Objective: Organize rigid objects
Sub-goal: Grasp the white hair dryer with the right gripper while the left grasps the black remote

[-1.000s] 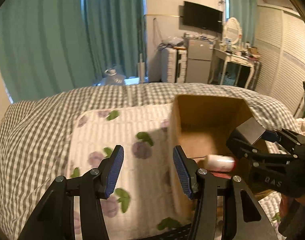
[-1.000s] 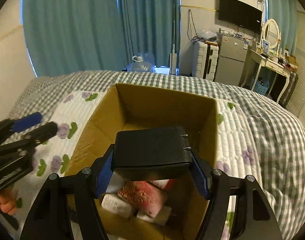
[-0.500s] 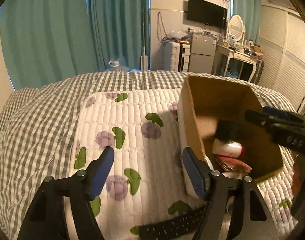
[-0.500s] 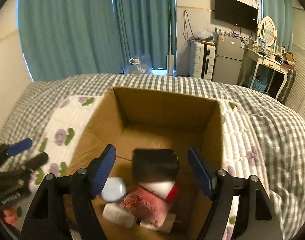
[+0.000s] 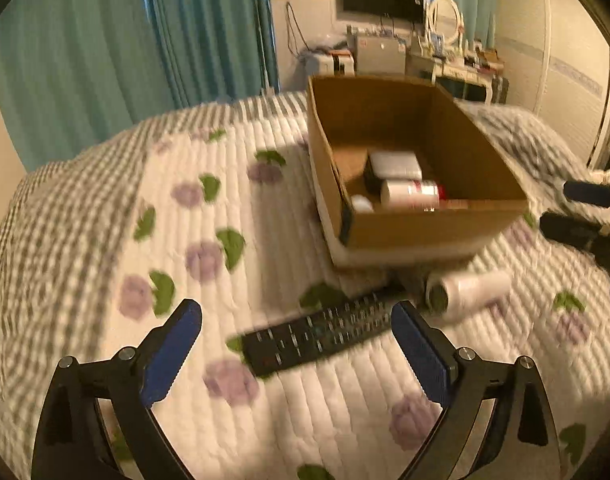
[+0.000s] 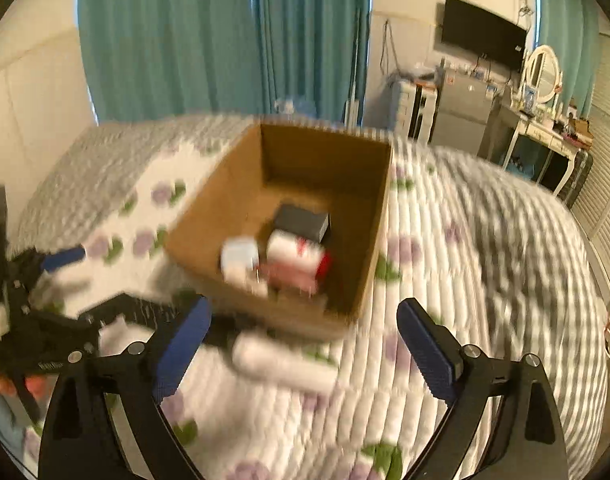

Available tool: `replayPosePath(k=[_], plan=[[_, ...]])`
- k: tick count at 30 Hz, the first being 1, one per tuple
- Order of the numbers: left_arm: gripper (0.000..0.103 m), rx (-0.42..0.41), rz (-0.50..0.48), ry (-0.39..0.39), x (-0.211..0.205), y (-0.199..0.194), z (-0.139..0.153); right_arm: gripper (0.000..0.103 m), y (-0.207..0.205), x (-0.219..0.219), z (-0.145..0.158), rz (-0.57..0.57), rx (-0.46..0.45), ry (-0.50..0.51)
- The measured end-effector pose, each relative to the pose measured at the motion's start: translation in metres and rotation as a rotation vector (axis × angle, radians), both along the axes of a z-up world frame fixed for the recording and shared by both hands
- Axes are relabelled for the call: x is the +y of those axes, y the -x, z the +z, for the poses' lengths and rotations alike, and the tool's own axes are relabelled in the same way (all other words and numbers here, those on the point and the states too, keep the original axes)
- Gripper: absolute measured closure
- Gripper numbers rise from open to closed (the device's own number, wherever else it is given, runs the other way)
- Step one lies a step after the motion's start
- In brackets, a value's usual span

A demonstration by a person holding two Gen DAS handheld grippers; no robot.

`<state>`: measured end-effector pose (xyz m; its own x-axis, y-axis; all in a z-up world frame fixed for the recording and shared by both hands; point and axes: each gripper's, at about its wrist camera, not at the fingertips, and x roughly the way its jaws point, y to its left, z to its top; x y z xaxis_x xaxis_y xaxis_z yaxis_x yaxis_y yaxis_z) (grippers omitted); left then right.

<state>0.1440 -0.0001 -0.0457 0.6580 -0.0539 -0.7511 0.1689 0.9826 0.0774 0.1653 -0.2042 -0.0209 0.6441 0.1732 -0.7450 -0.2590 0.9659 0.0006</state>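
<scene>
The left tool point(image 5: 297, 340) is hovering over the bed point(image 5: 177, 248) with its blue pads spread wide, gripping nothing; a black remote point(image 5: 319, 334) is lying on the quilt just ahead, between its fingers. Beyond the remote, a white bottle point(image 5: 469, 290) is lying on its side near the box point(image 5: 429, 232), which is holding a black case point(image 6: 303, 222) and several blurred containers. The right tool point(image 6: 303, 344) is also standing wide apart and empty, with the bottle point(image 6: 283, 364) lying just ahead of it and the box point(image 6: 297, 320) beyond.
</scene>
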Motion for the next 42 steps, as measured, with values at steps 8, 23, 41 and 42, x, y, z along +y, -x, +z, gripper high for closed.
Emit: replayPosePath(k=[8,23,41,42], plan=[[0.006,0.082,-0.028,-0.111,-0.010,-0.005,-0.041,0.009,-0.012,0.028,-0.079,0.093,0.177,0.227],[0.006,0.162,-0.201,-0.264,-0.030,-0.034,-0.069,0.056,-0.020,0.042,-0.086,0.208,0.147,0.185],[0.059,0.216,-0.405,-0.270,-0.045,-0.044,-0.084,0.063,0.006,0.031,-0.079,0.154,0.172,0.039],[0.066,0.216,-0.414,-0.276,-0.047,-0.041,-0.082,0.063,0.006,0.030,-0.078,0.151,0.170,0.037]])
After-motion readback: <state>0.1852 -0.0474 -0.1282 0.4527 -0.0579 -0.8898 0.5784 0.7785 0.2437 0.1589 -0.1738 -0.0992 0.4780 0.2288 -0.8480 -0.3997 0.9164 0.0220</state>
